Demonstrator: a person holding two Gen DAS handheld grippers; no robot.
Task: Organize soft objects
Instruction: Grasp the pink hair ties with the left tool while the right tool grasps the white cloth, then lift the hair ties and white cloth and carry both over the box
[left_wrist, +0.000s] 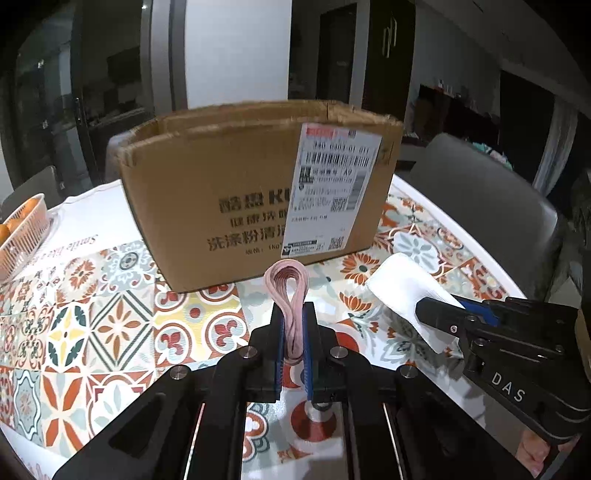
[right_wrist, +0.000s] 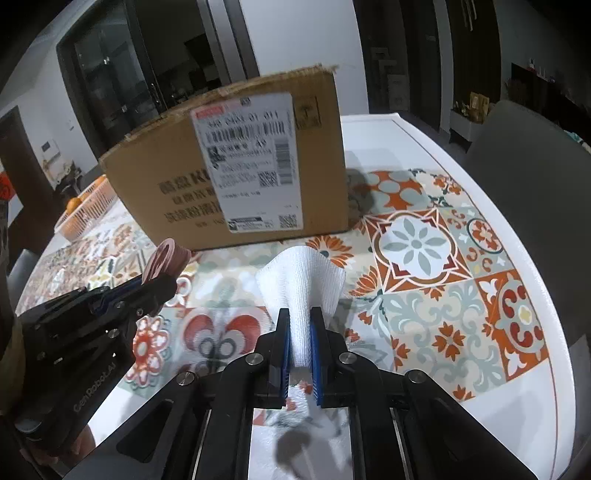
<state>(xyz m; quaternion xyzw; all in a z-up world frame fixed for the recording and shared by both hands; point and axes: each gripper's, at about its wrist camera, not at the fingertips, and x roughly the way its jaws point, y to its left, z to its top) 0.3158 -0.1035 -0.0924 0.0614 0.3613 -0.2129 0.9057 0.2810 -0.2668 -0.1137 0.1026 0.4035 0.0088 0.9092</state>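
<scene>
- Your left gripper has its fingers closed tight on a loop of pink bands; the loop stands up out of the grip at the centre of the left wrist view, clear of the tabletop
- Your right gripper is likewise pinched shut on a white cloth, which fans out above the fingers at the middle of the right wrist view; in the left wrist view the same cloth shows at lower right
- The cardboard box sits open-topped just beyond both loads, filling the upper middle of each frame, with its labelled side facing you
- An orange basket with fruit sits at the far left edge, well apart from the work
- By my reading you are in the carry step: both soft things are picked up and neither is in the box yet
- The next move calls for lifting each load above the box rim, bringing it over the opening, then letting go
- Keep the two grippers from crowding each other over the opening, since they sit near one another
</scene>
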